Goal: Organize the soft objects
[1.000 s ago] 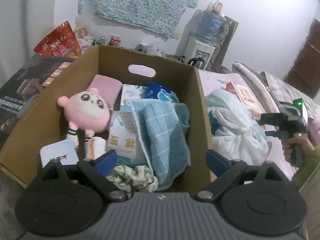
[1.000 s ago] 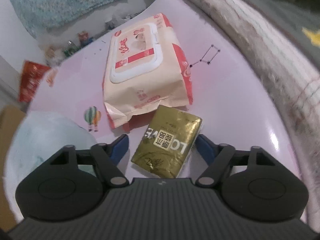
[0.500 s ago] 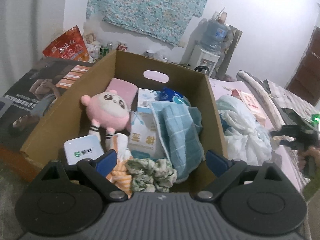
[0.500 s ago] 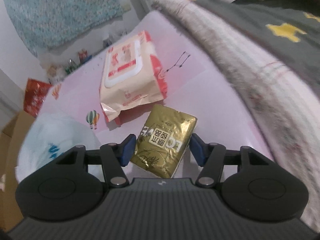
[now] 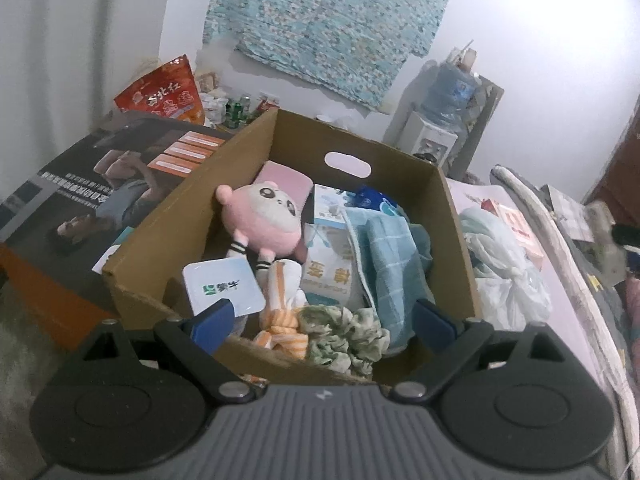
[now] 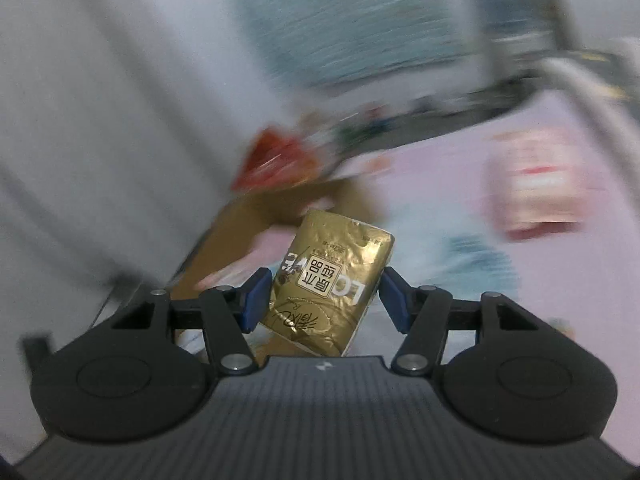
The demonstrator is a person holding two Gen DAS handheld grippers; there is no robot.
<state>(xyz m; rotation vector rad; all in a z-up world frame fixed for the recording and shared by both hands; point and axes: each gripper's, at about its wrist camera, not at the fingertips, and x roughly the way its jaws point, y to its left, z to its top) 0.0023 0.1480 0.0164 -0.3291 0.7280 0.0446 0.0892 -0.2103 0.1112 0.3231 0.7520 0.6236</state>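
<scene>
Our biggest change is on the right: the right gripper (image 6: 322, 300), whose jaws have just been closing, is now clamped on the gold pack (image 6: 330, 280), which a second ago lay on the pink bed beside the wipes and now hangs in the air against a blurred room, the box (image 6: 244, 232) showing behind it. We read this as the pick done and the carry to the box begun. Our left gripper (image 5: 320, 316), jaws wide apart and empty, has drawn back a little from the box (image 5: 456, 232), where the plush (image 5: 266, 220) and towel (image 5: 394, 252) already lie.
</scene>
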